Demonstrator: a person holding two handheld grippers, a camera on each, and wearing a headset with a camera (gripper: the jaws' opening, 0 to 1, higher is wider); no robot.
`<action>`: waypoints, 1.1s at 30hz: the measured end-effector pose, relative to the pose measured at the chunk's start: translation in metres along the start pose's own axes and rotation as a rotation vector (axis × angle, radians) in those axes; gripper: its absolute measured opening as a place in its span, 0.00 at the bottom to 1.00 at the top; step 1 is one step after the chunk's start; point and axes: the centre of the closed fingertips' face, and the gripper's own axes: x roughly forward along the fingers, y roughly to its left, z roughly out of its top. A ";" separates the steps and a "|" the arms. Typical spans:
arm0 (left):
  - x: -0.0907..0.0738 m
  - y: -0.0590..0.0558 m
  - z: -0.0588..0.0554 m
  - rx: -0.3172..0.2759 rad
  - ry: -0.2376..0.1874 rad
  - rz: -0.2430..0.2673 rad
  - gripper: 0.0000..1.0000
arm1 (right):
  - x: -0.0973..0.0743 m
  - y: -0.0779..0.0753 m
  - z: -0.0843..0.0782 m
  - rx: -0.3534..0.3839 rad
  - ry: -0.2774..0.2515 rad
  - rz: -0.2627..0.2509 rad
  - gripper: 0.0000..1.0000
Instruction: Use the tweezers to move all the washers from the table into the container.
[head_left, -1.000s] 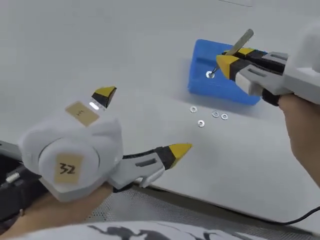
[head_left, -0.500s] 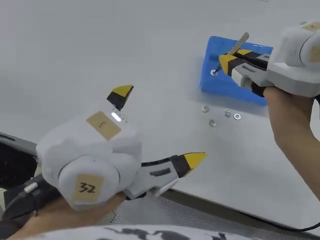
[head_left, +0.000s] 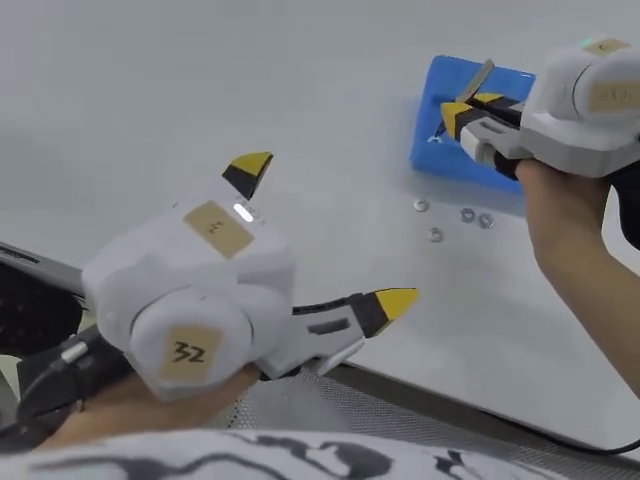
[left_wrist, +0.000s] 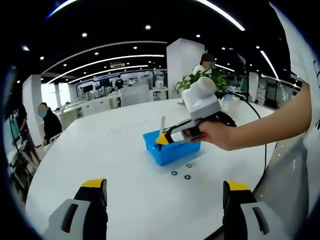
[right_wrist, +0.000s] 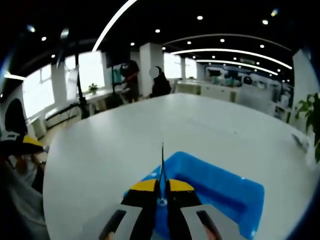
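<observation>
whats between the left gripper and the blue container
Between the left gripper and the container: bare table, then four washers near the container, in the head view.

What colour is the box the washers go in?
The container is bright blue, all one colour. It shows best in the right gripper view.

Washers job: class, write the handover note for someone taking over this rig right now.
Left hand-held gripper: open, empty, held above the table near its front edge.
Right hand-held gripper: shut on the tweezers, tips pointing down into the blue container. Whether they carry a washer is too small to tell.
Four washers lie on the table just in front of the container.
Done: contents of the container cannot be counted.
Left: those four, one at a time.
</observation>
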 end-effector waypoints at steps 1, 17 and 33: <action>0.000 0.002 -0.001 0.002 0.001 0.000 0.99 | 0.000 0.000 0.000 0.003 0.002 0.000 0.03; 0.001 0.004 -0.002 0.011 0.007 0.006 0.99 | -0.057 0.017 0.030 -0.005 -0.083 0.045 0.03; 0.002 0.005 -0.007 -0.001 0.028 0.007 0.99 | -0.072 0.055 -0.011 -0.032 -0.008 0.101 0.03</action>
